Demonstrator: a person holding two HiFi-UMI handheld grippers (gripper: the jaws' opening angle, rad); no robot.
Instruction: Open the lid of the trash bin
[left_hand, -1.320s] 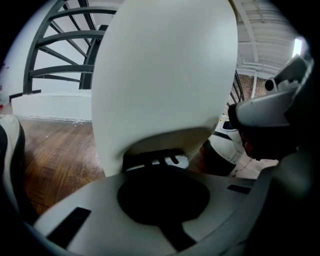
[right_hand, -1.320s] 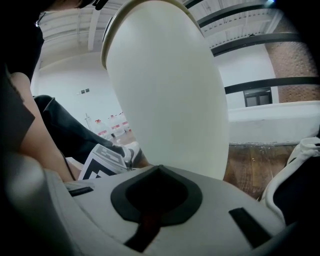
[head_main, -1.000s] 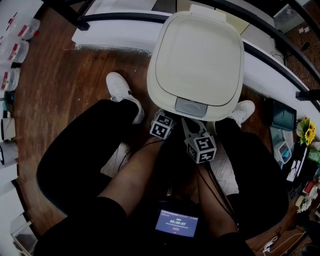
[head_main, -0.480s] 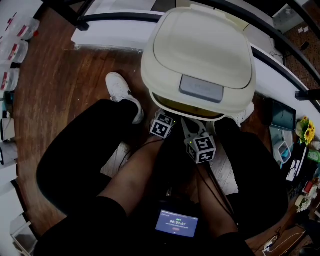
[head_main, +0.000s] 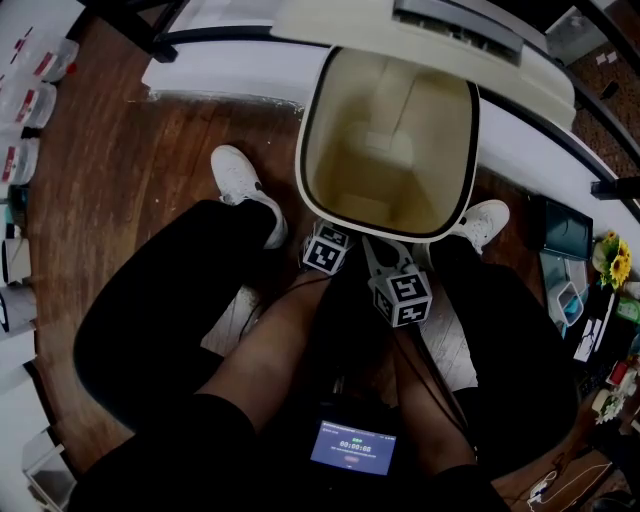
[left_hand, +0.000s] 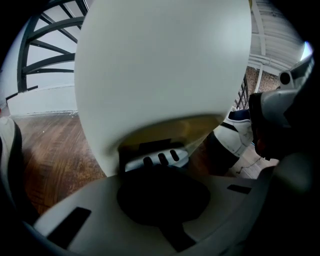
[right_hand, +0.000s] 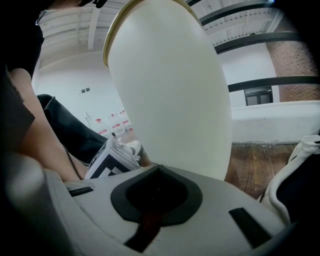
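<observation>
Looking near to far: left gripper (left_hand: 157, 176) and right gripper (right_hand: 157, 172) both have jaws pressed together, holding nothing, with the left right at the pedal (left_hand: 156, 160). The bin (head_main: 303, 150) sits between my shoes. Its lid (head_main: 440, 40), shut 1 second ago, has flipped fully up, so I'd call it done.

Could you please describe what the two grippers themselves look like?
The left gripper and right gripper have pale grey bodies with a dark teardrop recess and dark slots. Each carries a cube of black-and-white square markers; dark cables trail along the forearms.
</observation>
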